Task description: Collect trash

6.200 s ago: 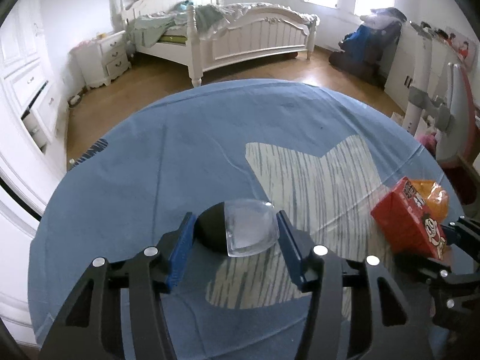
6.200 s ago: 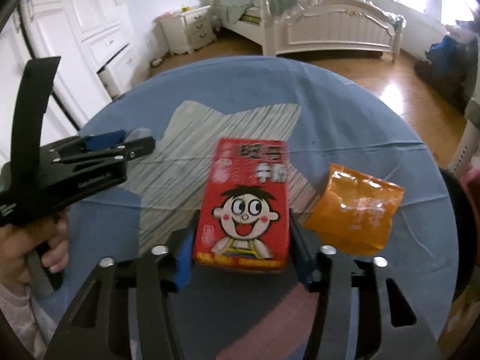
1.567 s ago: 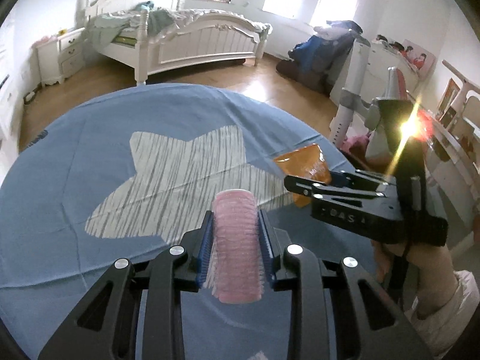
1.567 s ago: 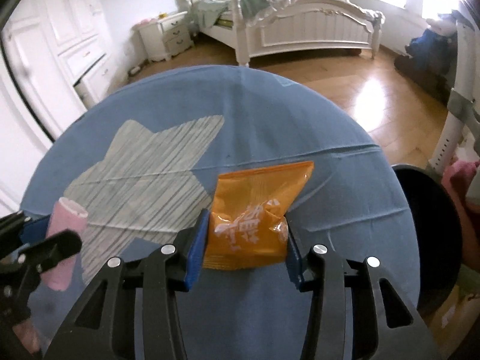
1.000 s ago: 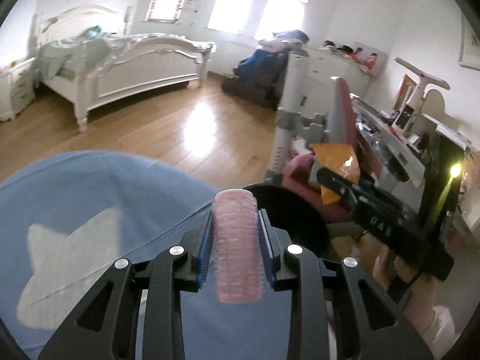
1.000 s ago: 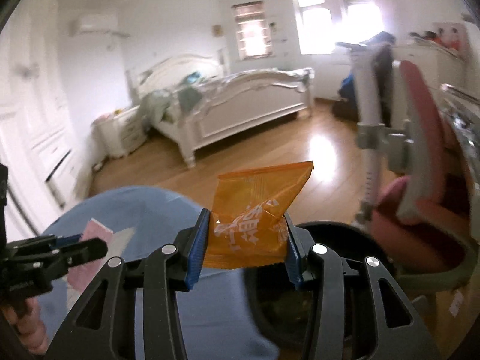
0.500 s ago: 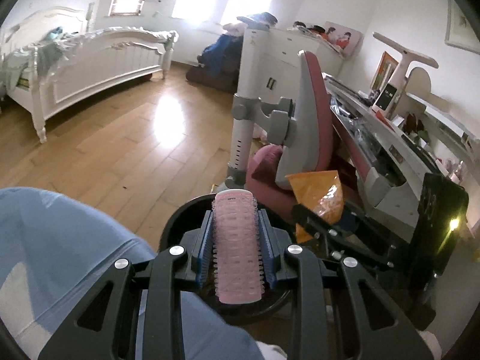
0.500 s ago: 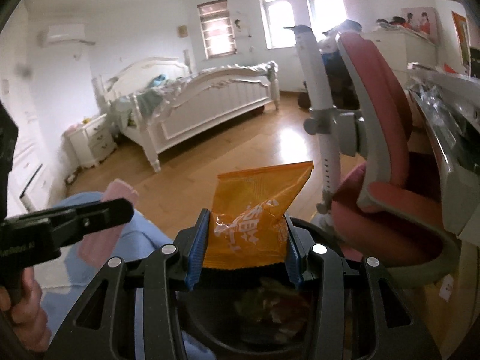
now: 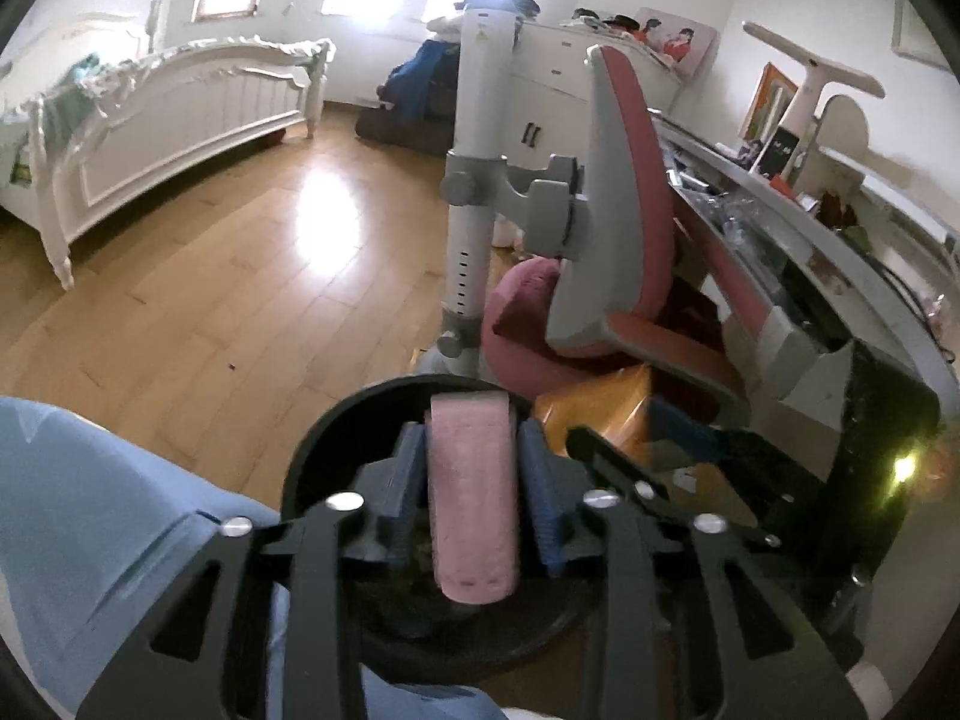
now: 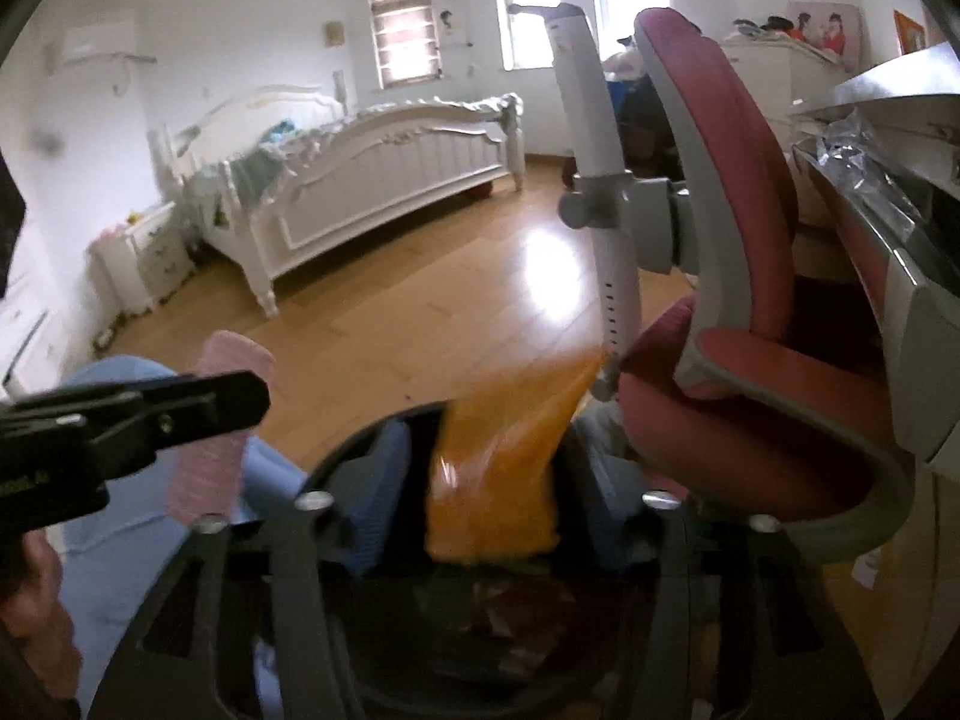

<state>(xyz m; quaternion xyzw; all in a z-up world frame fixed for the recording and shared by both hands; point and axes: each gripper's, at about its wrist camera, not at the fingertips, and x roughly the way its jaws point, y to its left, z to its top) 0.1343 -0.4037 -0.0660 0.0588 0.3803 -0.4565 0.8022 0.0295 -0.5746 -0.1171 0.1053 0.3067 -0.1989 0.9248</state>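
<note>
A pink hair roller [image 9: 471, 498] stands between the blue pads of my left gripper [image 9: 471, 444], above the black trash bin [image 9: 312, 450]. Its jaws are opening, and thin gaps show on both sides of the roller. My right gripper [image 10: 489, 456] hangs over the same bin [image 10: 354, 444]. Its jaws are also opening, and the blurred orange snack bag [image 10: 498, 468] hangs loose between the wide-apart pads. The left wrist view shows the orange bag [image 9: 606, 408] and the right gripper [image 9: 630, 444] just right of the roller. In the right wrist view, the left gripper [image 10: 138, 414] and roller [image 10: 210, 468] are at left.
The blue tablecloth [image 9: 90, 480] reaches the bin's left side. A pink and grey chair [image 9: 630, 210] on a white post stands right behind the bin. A cluttered desk [image 9: 840, 252] runs along the right. Wooden floor and a white bed [image 9: 150, 114] lie beyond.
Both grippers have spread their jaws over the bin. The roller and the orange bag, gripped half a second ago, now sit loose and lower between the pads. Both hands came closer to the bin.
</note>
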